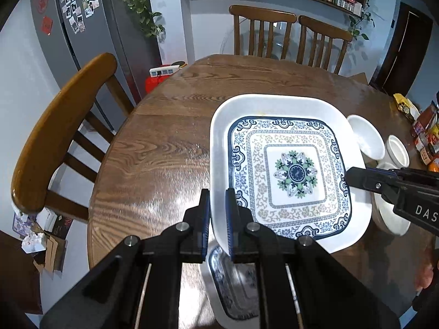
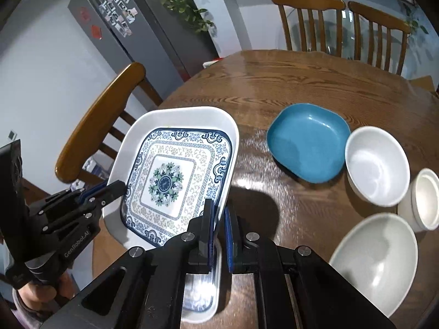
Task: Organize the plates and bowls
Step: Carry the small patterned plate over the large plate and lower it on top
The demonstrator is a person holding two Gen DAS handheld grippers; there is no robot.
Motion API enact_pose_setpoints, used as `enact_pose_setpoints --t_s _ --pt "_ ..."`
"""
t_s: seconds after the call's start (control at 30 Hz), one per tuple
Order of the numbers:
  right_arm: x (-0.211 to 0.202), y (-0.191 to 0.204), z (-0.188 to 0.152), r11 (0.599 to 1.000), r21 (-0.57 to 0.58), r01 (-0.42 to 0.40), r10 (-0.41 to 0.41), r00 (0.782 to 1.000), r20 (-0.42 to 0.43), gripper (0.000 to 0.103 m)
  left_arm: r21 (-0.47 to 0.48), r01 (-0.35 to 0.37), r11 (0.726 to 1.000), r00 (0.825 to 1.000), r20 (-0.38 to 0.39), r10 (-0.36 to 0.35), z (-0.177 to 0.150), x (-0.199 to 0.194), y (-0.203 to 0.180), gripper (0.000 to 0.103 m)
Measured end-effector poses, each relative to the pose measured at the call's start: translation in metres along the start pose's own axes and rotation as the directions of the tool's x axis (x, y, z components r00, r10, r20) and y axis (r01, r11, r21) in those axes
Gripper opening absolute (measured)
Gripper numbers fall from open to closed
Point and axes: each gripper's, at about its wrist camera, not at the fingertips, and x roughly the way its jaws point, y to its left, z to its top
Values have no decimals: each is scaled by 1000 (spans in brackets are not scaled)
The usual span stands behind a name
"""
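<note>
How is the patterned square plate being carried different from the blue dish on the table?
The patterned square plate is white with blue ornament and a floral centre; the blue dish is plain teal. The plate is held off the table, tilted, with the left tongs and right tongs clamped on opposite rims; the dish rests flat on the table, untouched. The plate looks shallower. Both are squarish with rounded corners.

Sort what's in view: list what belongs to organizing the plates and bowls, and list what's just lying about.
Part of the job:
patterned square plate, held by left gripper and right gripper
second patterned plate beneath
blue dish
white bowls
small white cup

Lying about:
jars
power strip
chairs
</note>
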Motion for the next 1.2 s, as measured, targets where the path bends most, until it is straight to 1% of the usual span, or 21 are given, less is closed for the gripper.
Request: enact_pose_setpoints --t_s 0.23,0.43,0.67,0.83,1.2 --pt "-5 1 -29 1000 -20 -18 17 999 -39 9 -15 -31 999 1000 -5 31 -28 -11 -7 8" --pt "2 5 -52 999 -40 -31 27 995 -95 9 -61 -37 997 998 -55 33 -57 -10 -6 8" --pt "26 10 -74 996 -79 -46 31 984 -174 9 -120 -62 991 990 -132 46 -88 6 0 9" --pt "42 14 -79 993 -103 -50 27 977 -212 9 -160 -76 984 986 -160 50 -98 16 5 9" --pt "54 16 -81 992 -114 -45 15 969 -246 9 -171 -81 982 983 -179 49 -107 24 6 9"
